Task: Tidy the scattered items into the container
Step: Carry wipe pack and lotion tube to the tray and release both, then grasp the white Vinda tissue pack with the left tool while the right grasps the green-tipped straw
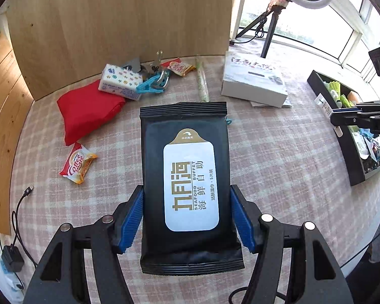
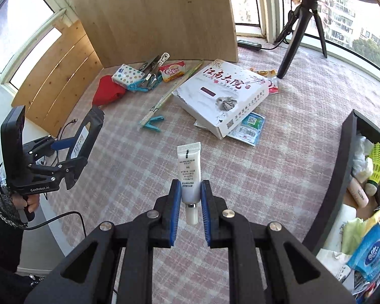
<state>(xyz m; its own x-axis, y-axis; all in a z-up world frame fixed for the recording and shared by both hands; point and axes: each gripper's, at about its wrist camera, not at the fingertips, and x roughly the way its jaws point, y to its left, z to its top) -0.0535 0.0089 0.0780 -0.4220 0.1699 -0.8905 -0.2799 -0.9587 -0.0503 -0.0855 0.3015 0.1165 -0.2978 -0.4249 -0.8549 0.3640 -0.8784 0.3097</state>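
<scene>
the left gripper (image 1: 187,217) is clenched on a black wet-wipe pack (image 1: 187,187), held above the checked tablecloth (image 1: 278,157). the right gripper (image 2: 190,204) grips a small white tube (image 2: 189,172), cap toward the camera. the black container (image 2: 342,174) at the right is already crowded (green shuttlecock (image 2: 379,162), blue wipes packet (image 2: 372,253), pale bottle (image 2: 358,192)).

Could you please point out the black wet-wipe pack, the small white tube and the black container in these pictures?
black wet-wipe pack (image 1: 190,182): left wrist view, on its white label.
small white tube (image 2: 189,174): right wrist view, on its printed body above the pads.
black container (image 2: 342,167): right wrist view, on its dark side wall.
</scene>
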